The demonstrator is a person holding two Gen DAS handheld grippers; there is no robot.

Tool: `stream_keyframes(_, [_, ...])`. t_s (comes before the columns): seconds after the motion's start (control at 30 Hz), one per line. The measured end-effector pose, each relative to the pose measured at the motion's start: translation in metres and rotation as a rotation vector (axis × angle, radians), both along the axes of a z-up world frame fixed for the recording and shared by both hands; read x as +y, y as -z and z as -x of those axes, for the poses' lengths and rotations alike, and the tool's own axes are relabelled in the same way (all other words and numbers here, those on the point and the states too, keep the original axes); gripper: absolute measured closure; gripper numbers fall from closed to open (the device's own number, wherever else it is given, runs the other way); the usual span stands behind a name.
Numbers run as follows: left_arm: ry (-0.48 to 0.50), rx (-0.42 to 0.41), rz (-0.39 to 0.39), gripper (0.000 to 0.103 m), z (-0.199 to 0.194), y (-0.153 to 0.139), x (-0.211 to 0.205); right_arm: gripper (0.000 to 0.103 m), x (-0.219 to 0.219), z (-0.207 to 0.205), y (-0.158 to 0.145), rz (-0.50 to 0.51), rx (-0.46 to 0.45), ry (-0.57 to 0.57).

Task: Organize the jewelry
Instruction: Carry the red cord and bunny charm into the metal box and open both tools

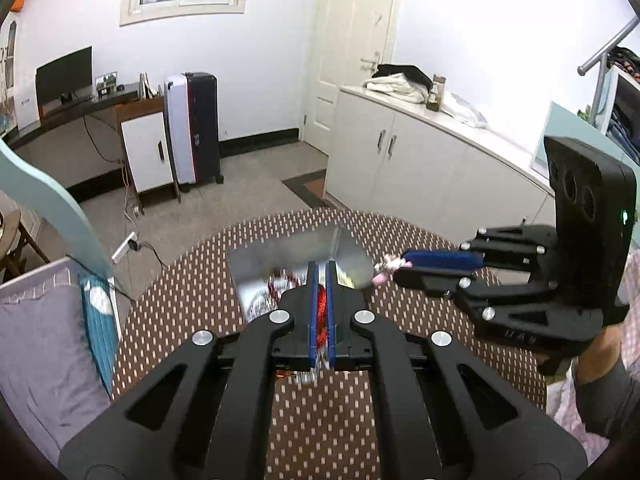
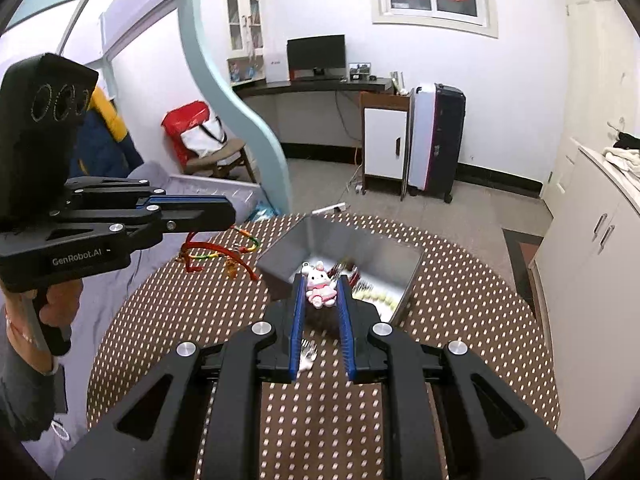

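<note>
Pinching a red cord bracelet point(image 1: 321, 312), your left gripper point(image 1: 321, 270) hides most of it between its pads; only the right wrist view shows its loops point(image 2: 218, 252) dangling off the table point(image 2: 460, 264) edge. Your right gripper point(image 2: 319, 284) clamps a pink bunny charm point(image 2: 319, 283) above the metal box point(image 2: 360, 248), whose contents are blurred.

Pink-and-white bunny charm point(image 2: 319, 285), red cord bracelet point(image 2: 216, 254), brown white-dotted tablecloth point(image 2: 320, 420).

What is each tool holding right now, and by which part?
Left tool: red braided cord bracelet, pinched along its cord. Right tool: pink bunny charm, by its sides.
</note>
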State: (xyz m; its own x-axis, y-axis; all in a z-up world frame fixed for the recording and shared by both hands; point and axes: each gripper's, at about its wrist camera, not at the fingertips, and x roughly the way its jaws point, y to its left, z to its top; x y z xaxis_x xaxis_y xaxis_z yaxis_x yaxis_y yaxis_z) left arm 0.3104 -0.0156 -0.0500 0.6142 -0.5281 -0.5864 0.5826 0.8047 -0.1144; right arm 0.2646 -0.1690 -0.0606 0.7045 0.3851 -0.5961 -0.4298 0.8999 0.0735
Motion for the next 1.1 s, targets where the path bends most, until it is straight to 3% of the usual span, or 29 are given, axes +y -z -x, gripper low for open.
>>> stream_keyframes(0.2, [-0.010, 0.002, -0.020, 0.099, -0.030, 0.000, -0.020, 0.089, -0.003, -0.026, 0.006, -0.009, 0.019, 0.031])
stream_keyframes(0.7, [-0.092, 0.162, -0.107, 0.099, -0.091, 0.064, -0.037, 0.089, 0.002, -0.057, 0.042, -0.003, 0.111, 0.049])
stream_keyframes(1.0, [-0.181, 0.116, -0.090, 0.099, -0.103, 0.058, -0.028, 0.089, 0.003, -0.059, 0.042, -0.004, 0.113, 0.057])
stream_keyframes(1.1, [-0.173, 0.149, -0.095, 0.098, -0.104, 0.061, -0.026, 0.089, 0.004, -0.059, 0.043, -0.004, 0.119, 0.055])
